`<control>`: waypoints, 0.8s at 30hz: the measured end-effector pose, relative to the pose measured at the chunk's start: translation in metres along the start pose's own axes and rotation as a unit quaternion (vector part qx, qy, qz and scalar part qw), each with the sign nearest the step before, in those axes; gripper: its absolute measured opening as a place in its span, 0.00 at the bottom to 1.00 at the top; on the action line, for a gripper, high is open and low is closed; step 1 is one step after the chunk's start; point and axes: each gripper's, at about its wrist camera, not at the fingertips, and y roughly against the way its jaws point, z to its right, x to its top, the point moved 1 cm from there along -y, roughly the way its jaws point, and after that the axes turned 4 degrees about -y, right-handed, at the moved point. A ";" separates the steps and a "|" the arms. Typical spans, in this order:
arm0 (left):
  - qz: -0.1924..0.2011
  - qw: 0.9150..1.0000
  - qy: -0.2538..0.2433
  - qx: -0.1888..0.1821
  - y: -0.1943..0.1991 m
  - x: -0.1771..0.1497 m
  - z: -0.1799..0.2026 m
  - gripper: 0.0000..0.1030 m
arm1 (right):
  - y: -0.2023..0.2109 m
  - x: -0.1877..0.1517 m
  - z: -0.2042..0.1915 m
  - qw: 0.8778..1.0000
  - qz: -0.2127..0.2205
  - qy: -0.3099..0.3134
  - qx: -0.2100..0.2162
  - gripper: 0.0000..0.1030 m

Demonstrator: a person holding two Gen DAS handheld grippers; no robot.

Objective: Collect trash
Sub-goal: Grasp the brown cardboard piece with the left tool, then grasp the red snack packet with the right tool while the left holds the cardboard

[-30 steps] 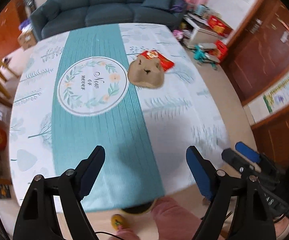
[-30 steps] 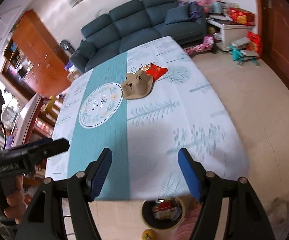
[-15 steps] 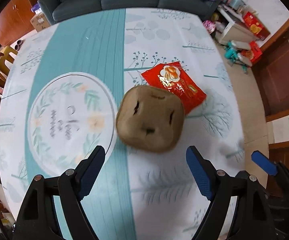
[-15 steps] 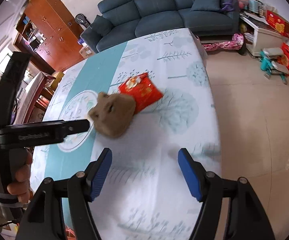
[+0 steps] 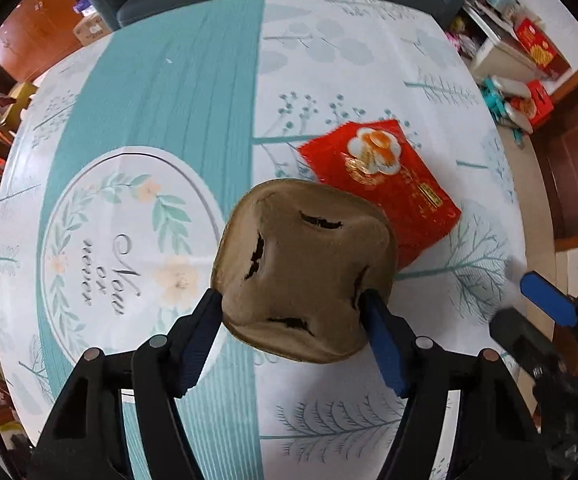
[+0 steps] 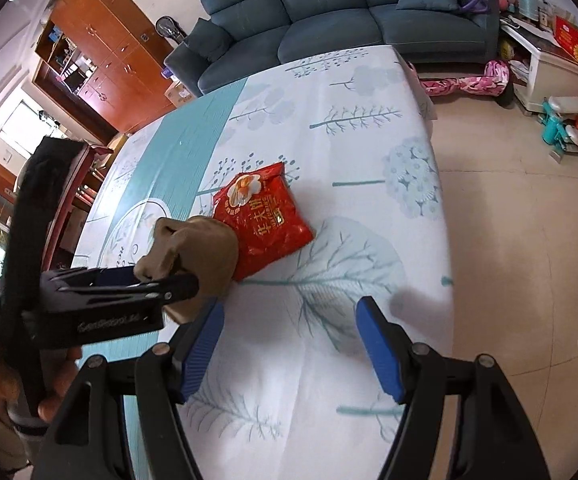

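A brown moulded paper cup carrier [image 5: 303, 270] lies upside down on the table, overlapping a red snack packet [image 5: 385, 184]. My left gripper [image 5: 291, 312] is open, its blue-padded fingers touching or nearly touching the carrier's near sides. In the right wrist view the left gripper [image 6: 161, 280] reaches the carrier [image 6: 197, 252] from the left, with the red packet [image 6: 265, 218] just beyond. My right gripper [image 6: 289, 324] is open and empty, above the tablecloth to the near right of the packet.
The table [image 6: 369, 120] has a white and teal cloth with a round wreath print [image 5: 125, 240]. Its right edge drops to the tiled floor [image 6: 509, 240]. A dark sofa [image 6: 329, 8] stands behind, toys and boxes [image 6: 569, 120] at right.
Both grippers moved forward over the table. My left gripper came down around the brown carrier and narrowed its opening onto it. My right gripper drew nearer to the red packet.
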 end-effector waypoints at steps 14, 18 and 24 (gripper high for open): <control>0.033 0.996 0.086 0.008 0.030 -0.031 -0.067 0.66 | -0.062 0.035 -0.049 0.992 -0.007 0.109 -0.057 0.73; 0.032 0.993 0.109 0.007 0.033 -0.043 -0.086 0.66 | -0.081 0.038 -0.056 0.988 -0.018 0.130 -0.079 0.74; 0.029 0.991 0.133 0.007 0.034 -0.058 -0.106 0.66 | -0.091 0.034 -0.070 0.978 -0.009 0.173 -0.119 0.75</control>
